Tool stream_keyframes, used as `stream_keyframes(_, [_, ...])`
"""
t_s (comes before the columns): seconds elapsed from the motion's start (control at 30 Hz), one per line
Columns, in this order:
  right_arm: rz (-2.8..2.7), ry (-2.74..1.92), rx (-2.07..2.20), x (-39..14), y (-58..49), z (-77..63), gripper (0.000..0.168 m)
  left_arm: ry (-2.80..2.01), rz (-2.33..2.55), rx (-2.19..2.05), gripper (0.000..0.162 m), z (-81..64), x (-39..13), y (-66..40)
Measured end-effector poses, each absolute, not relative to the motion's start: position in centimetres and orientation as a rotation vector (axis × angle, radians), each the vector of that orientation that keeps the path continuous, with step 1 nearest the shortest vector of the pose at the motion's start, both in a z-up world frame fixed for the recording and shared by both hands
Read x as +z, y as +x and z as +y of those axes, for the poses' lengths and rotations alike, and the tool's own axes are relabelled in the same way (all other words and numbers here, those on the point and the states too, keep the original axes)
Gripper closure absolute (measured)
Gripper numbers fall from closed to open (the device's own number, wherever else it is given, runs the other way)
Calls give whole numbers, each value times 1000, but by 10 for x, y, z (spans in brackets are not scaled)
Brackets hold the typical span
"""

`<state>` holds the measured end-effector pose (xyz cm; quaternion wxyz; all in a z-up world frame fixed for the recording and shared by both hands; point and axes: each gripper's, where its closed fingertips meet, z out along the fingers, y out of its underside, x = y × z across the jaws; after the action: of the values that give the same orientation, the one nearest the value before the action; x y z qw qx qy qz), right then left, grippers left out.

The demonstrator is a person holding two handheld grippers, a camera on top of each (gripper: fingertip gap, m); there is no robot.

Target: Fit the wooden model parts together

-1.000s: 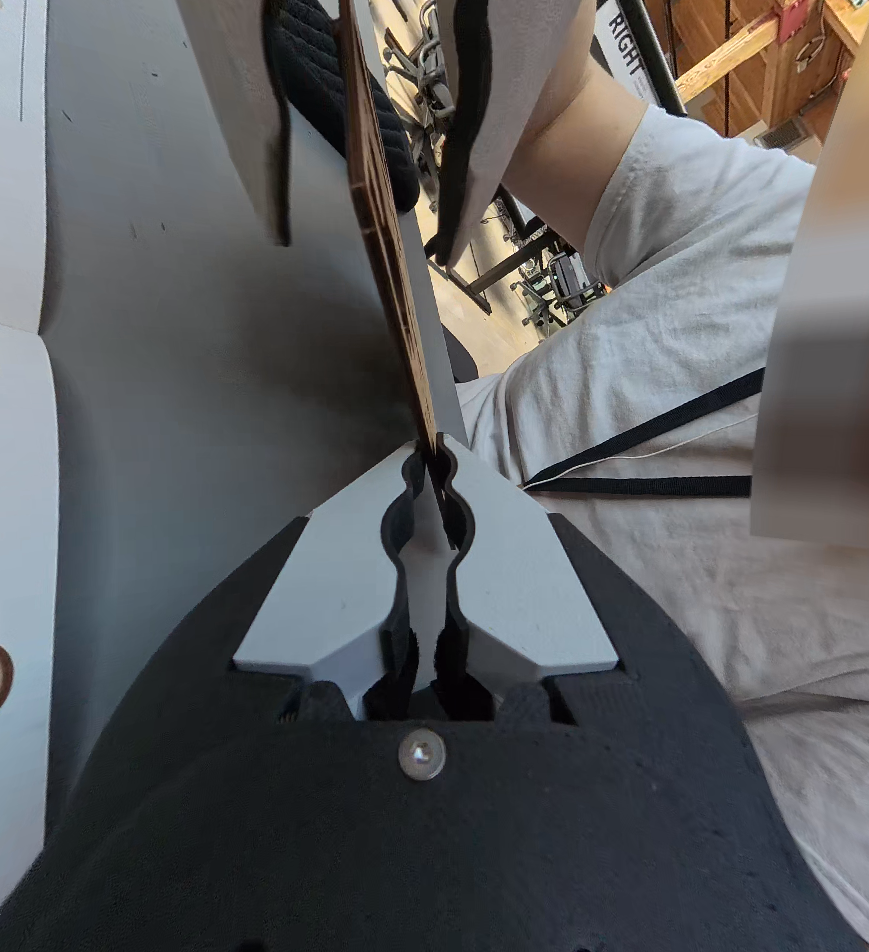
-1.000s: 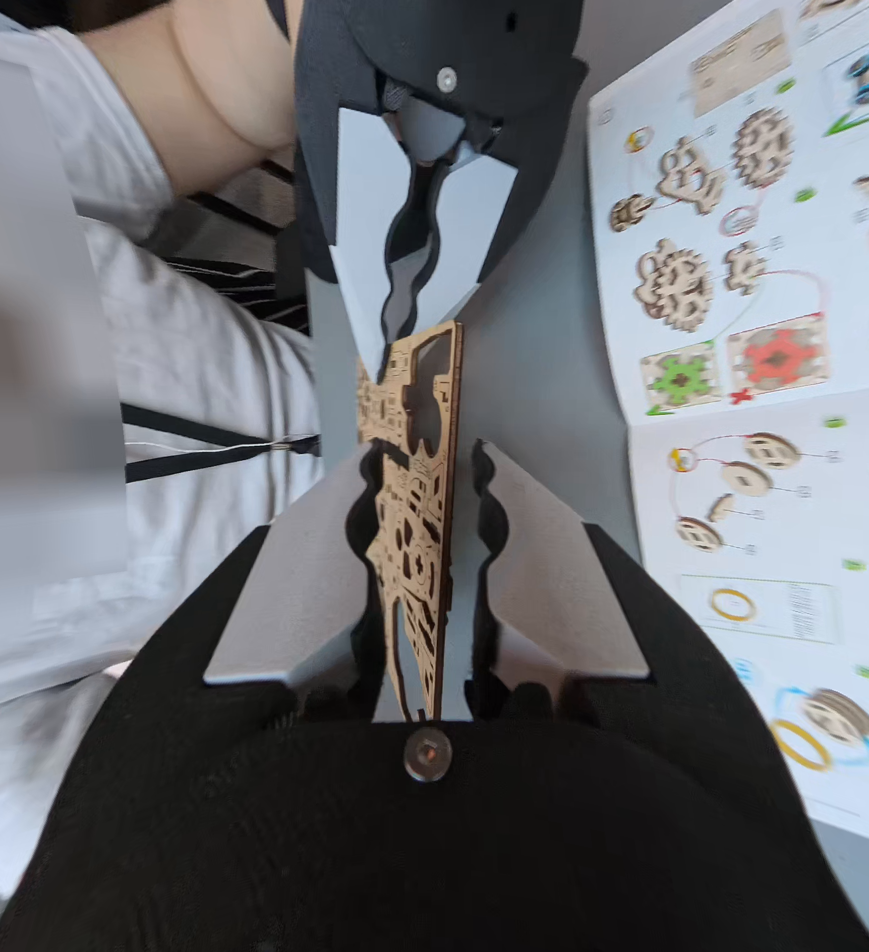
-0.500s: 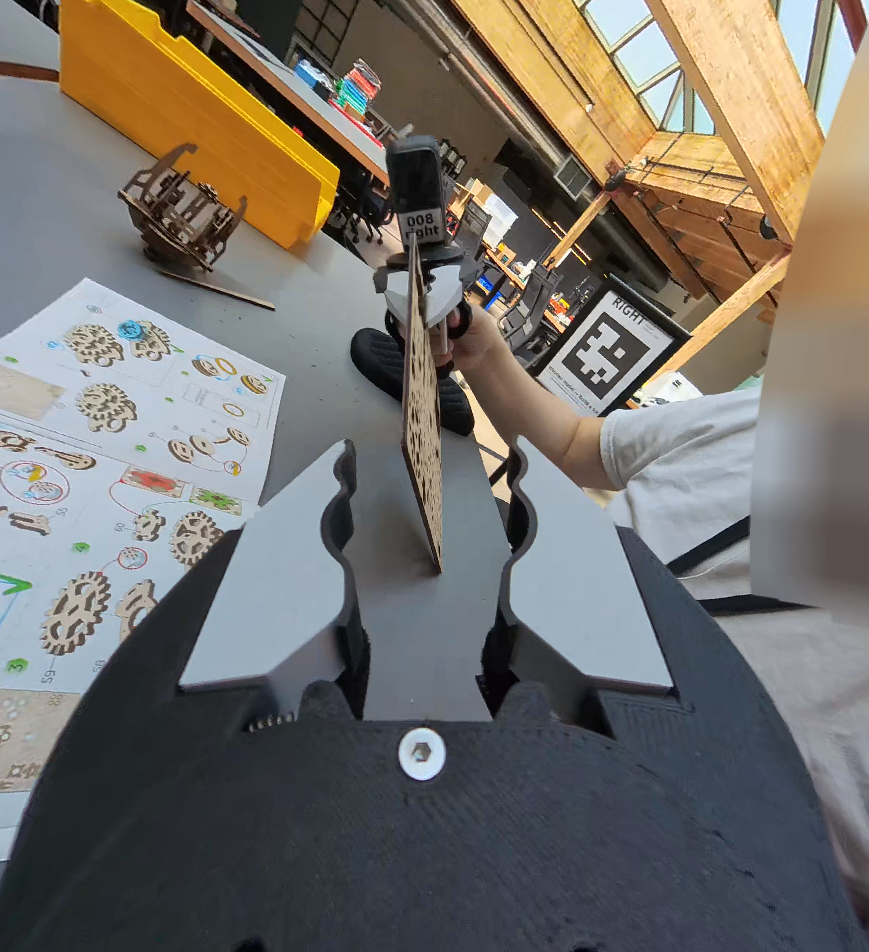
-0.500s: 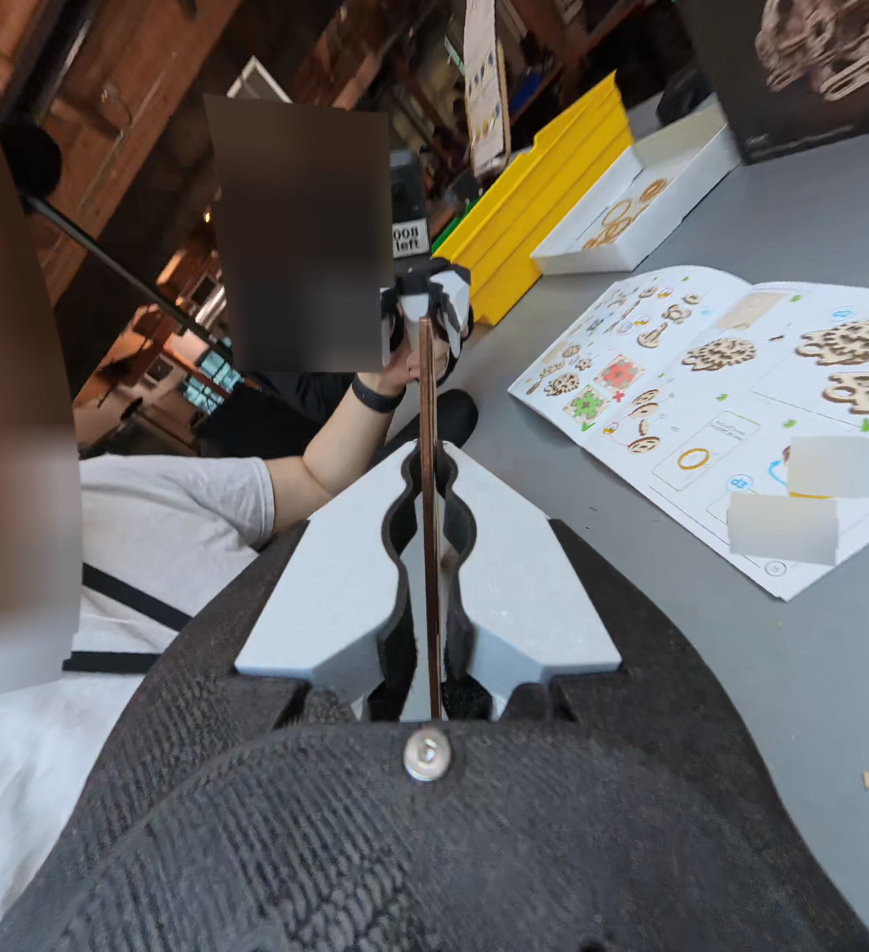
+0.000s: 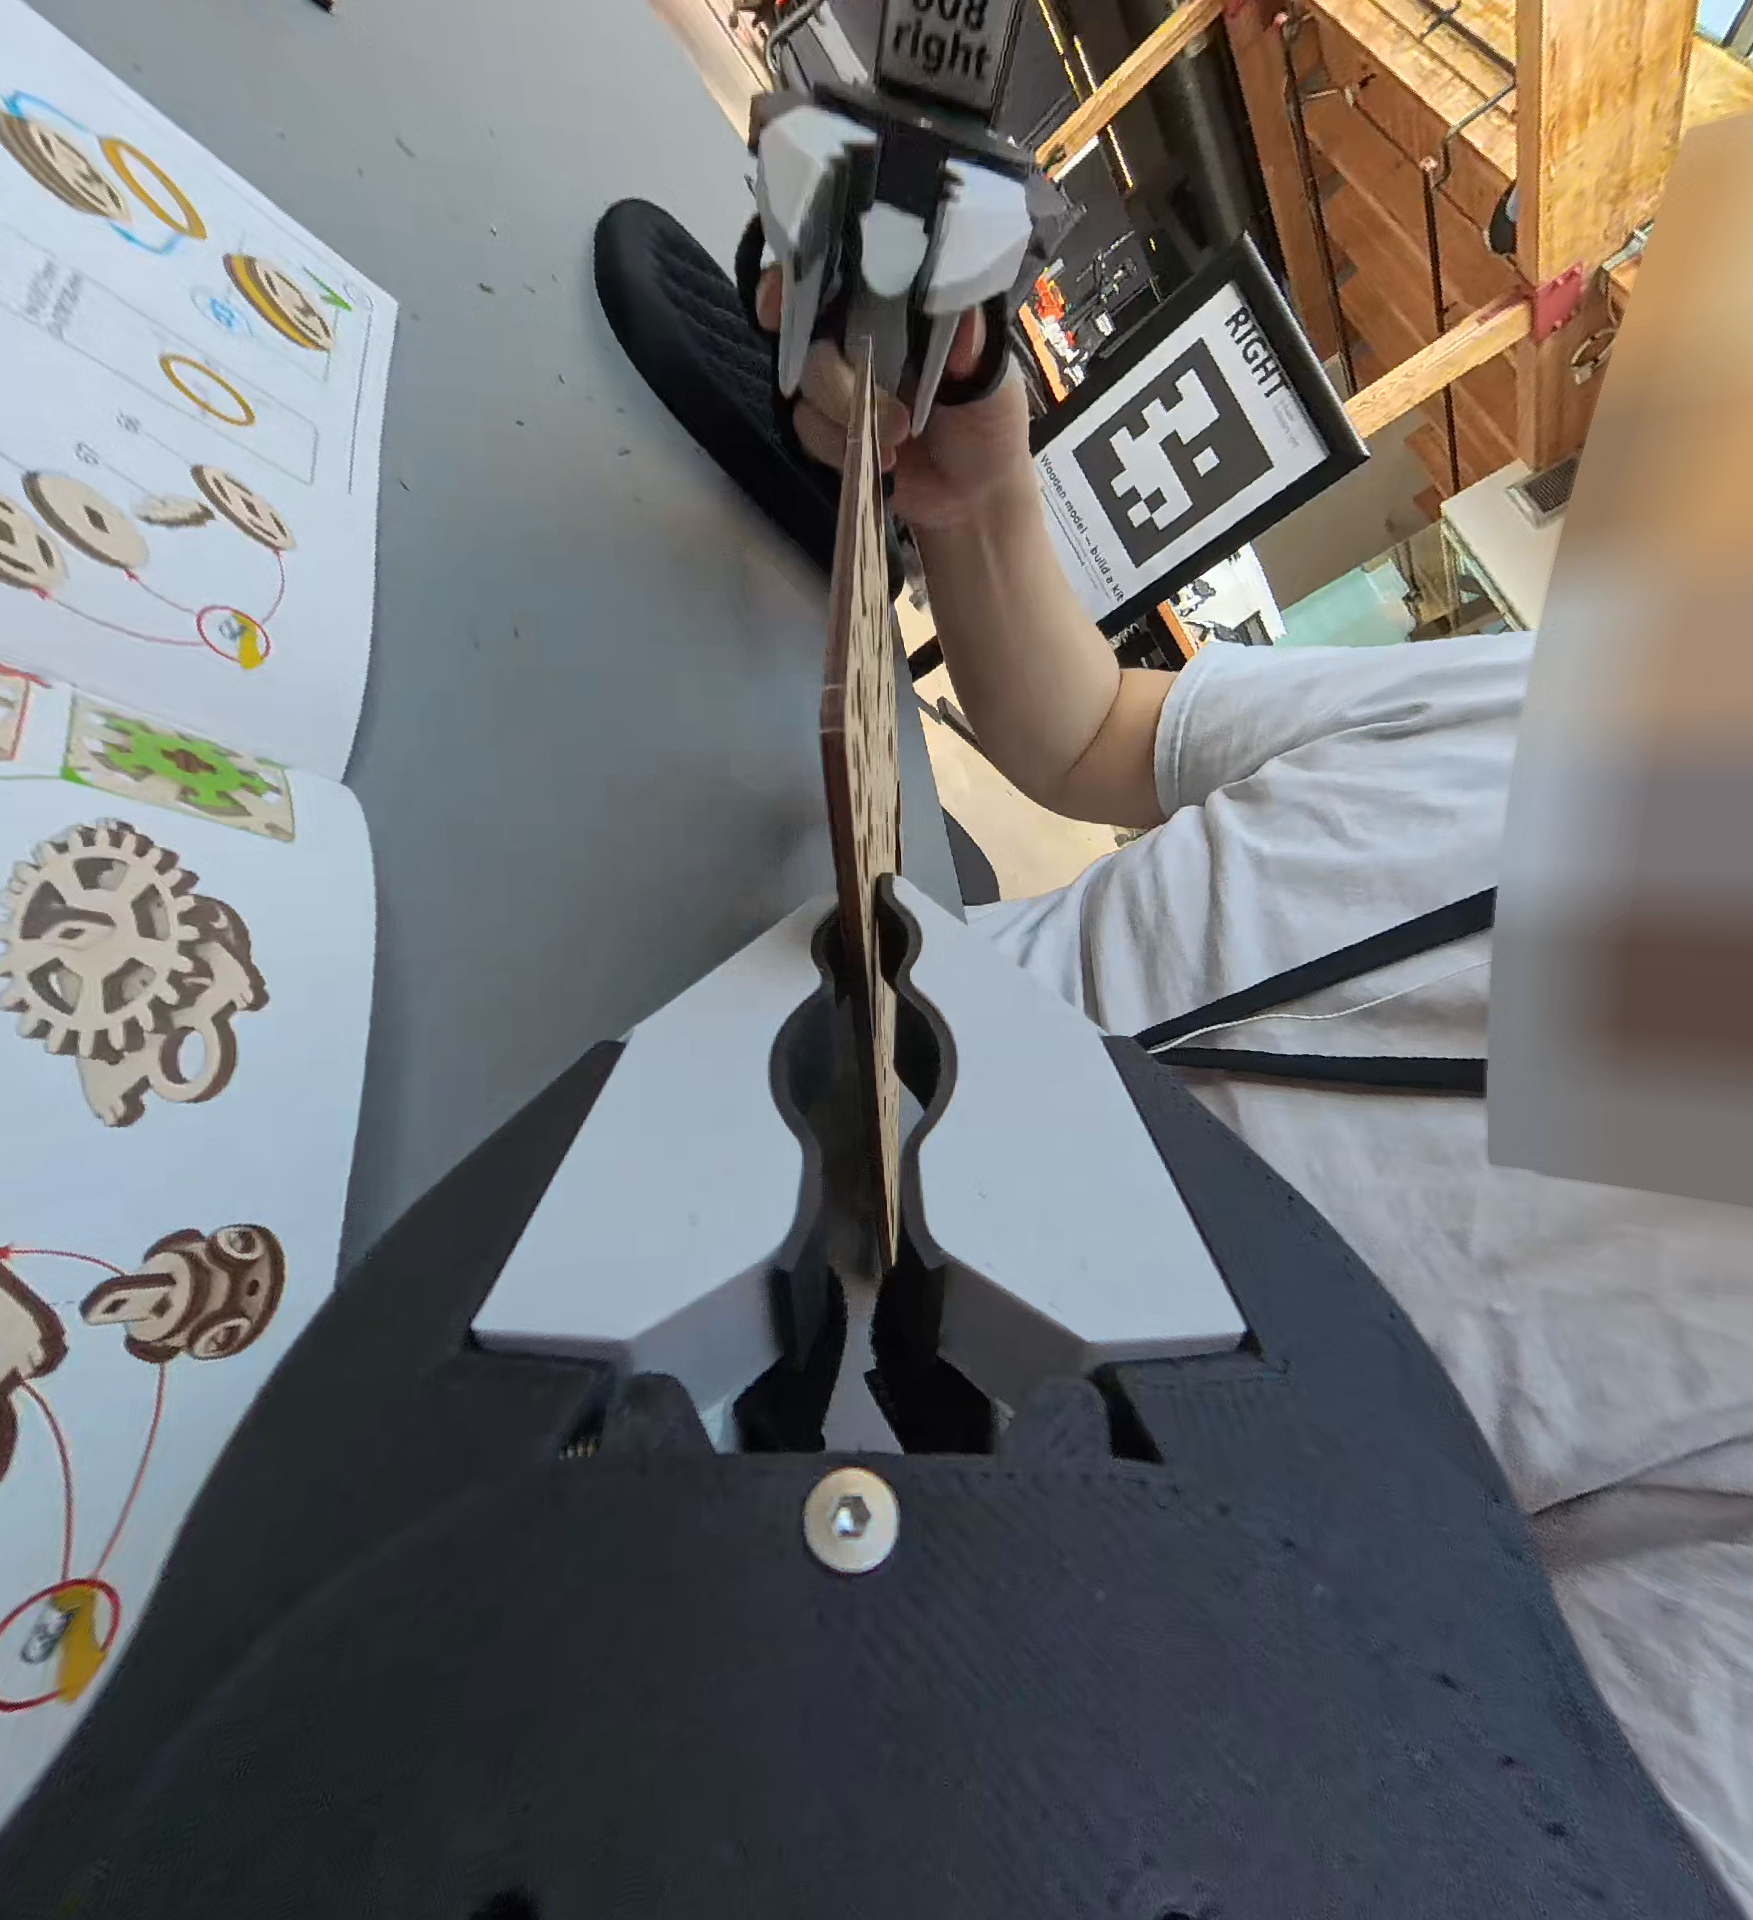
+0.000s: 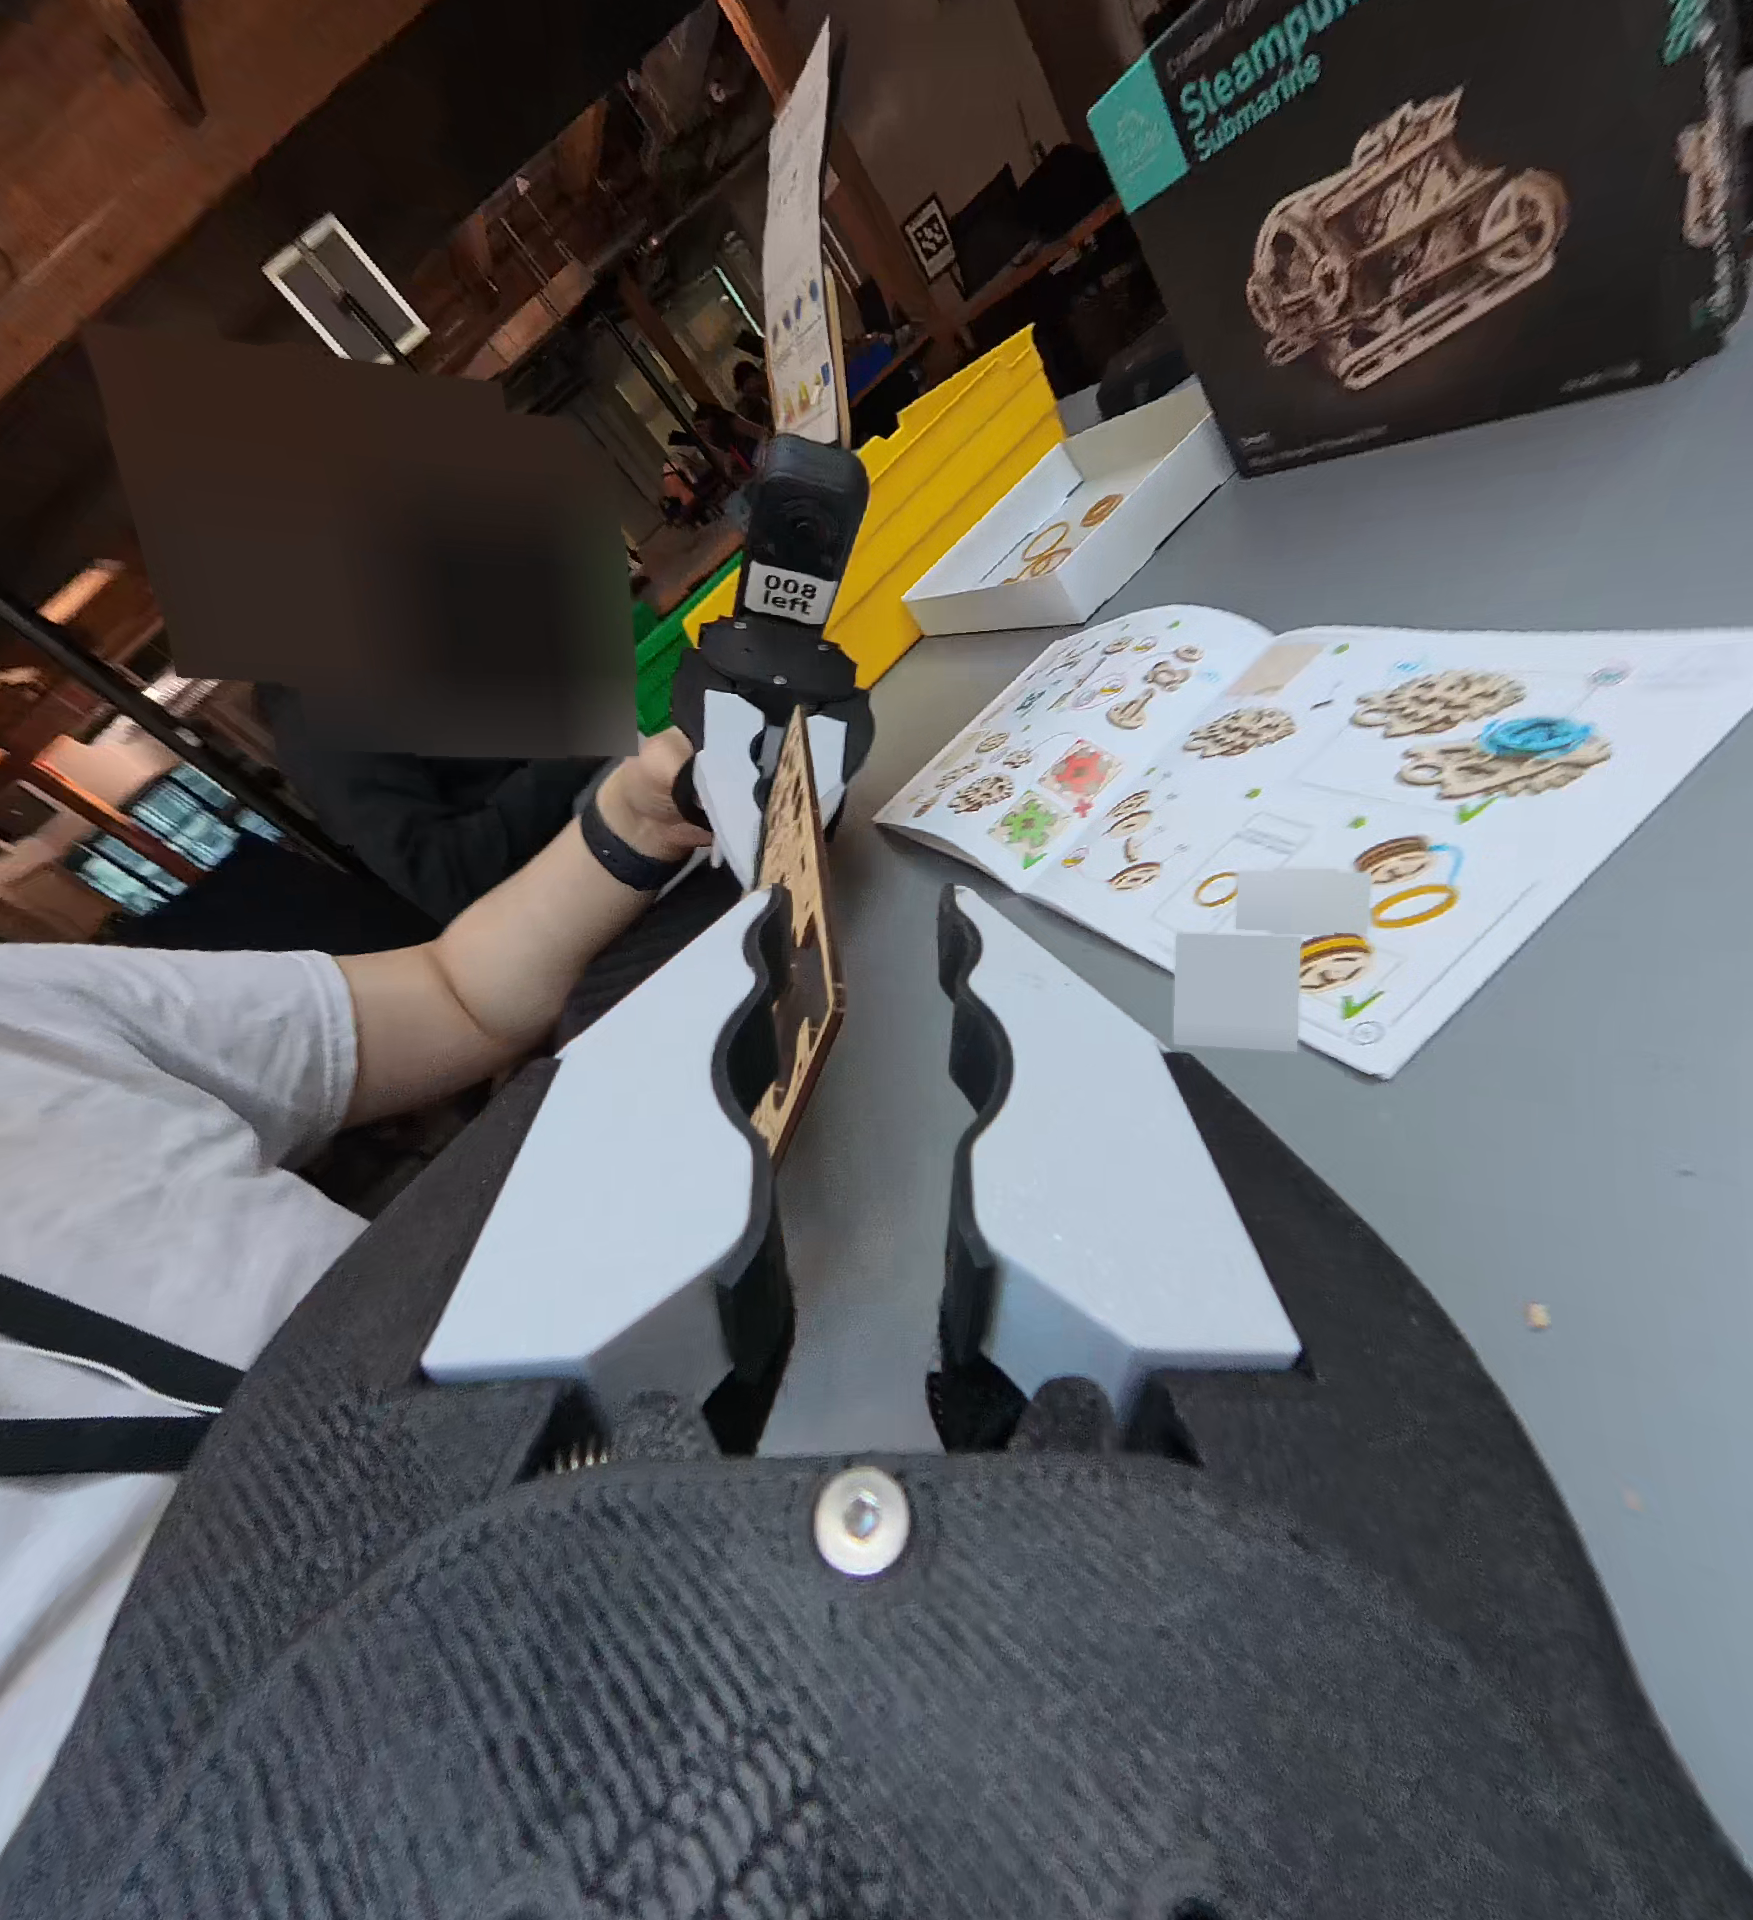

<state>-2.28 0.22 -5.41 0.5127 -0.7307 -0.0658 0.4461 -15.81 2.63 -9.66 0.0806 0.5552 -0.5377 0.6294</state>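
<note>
A thin laser-cut wooden panel [image 5: 861, 727] is held edge-on above the grey table. My left gripper [image 5: 867, 904] is shut on its near end. My right gripper [image 5: 867, 384] shows at the panel's far end, held by a hand. In the right wrist view, my right gripper [image 6: 856, 899] is open, and the panel [image 6: 799, 935] runs between its fingers, close to the left finger [image 6: 643, 1143]. The left gripper [image 6: 778, 769] clamps the panel's far end there.
An open instruction booklet [image 5: 124, 935] lies on the table beside the panel and also shows in the right wrist view [image 6: 1319, 790]. A model kit box [image 6: 1423, 229], a white tray [image 6: 1059, 540] and yellow bins [image 6: 955, 457] stand behind. A black pad [image 5: 695, 343] lies near the table edge. The person's torso [image 5: 1474, 1351] is close. The gap from one gripper's tips to the other's is roughly 15 cm.
Half a second ago my right gripper was shut on the panel and my left was open. Now my left is shut on it and my right has opened.
</note>
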Motion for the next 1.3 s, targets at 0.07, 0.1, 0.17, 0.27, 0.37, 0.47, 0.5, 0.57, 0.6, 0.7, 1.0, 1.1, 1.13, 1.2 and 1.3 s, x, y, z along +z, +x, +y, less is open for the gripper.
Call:
stream_keyframes(0.07, [-276,-1814,868,-41,-10,10,116,1635,-1569,1830,161,20,-101,-163])
stream_keyframes(0.1, [-367,-1852,833,-36,-18,14,99,1624,-1560,1798,161,17,-104,-164])
stream_keyframes(0.17, [-596,-2019,914,-46,-53,16,95,1582,-1555,1752,162,10,-107,-166])
stream_keyframes(0.27, [-873,-2311,1058,-79,-94,13,108,1553,-1573,1720,161,2,-110,-168])
stream_keyframes(0.37, [-1008,-2489,1215,-99,-117,5,118,1559,-1578,1743,161,1,-108,-169])
stream_keyframes(0.47, [-1050,-2575,1394,-104,-133,-7,137,1567,-1572,1744,161,2,-109,-169])
stream_keyframes(0.5, [-1065,-2597,1414,-106,-135,-9,147,1566,-1566,1742,161,2,-109,-169])
stream_keyframes(0.57, [-1104,-2632,1413,-111,-135,-12,161,1564,-1559,1737,161,2,-110,-170])
stream_keyframes(0.6, [-1113,-2636,1420,-112,-136,-12,161,1563,-1559,1732,161,1,-111,-170])
stream_keyframes(0.7, [-1105,-2648,1454,-110,-135,-11,162,1558,-1562,1731,161,1,-111,-170])
stream_keyframes(1.0, [-1136,-2705,1475,-114,-131,-13,162,1568,-1573,1718,161,0,-113,-171])
stream_keyframes(1.1, [-1093,-2729,1492,-114,-132,-12,162,1569,-1574,1717,161,0,-113,-170])
stream_keyframes(1.13, [-1063,-2730,1508,-113,-133,-11,163,1569,-1573,1717,161,0,-113,-170])
stream_keyframes(1.2, [-995,-2710,1564,-110,-136,-8,165,1571,-1576,1712,161,0,-114,-171])
stream_keyframes(1.3, [-1031,-2710,1571,-111,-135,-12,165,1570,-1595,1697,160,-3,-115,-170])
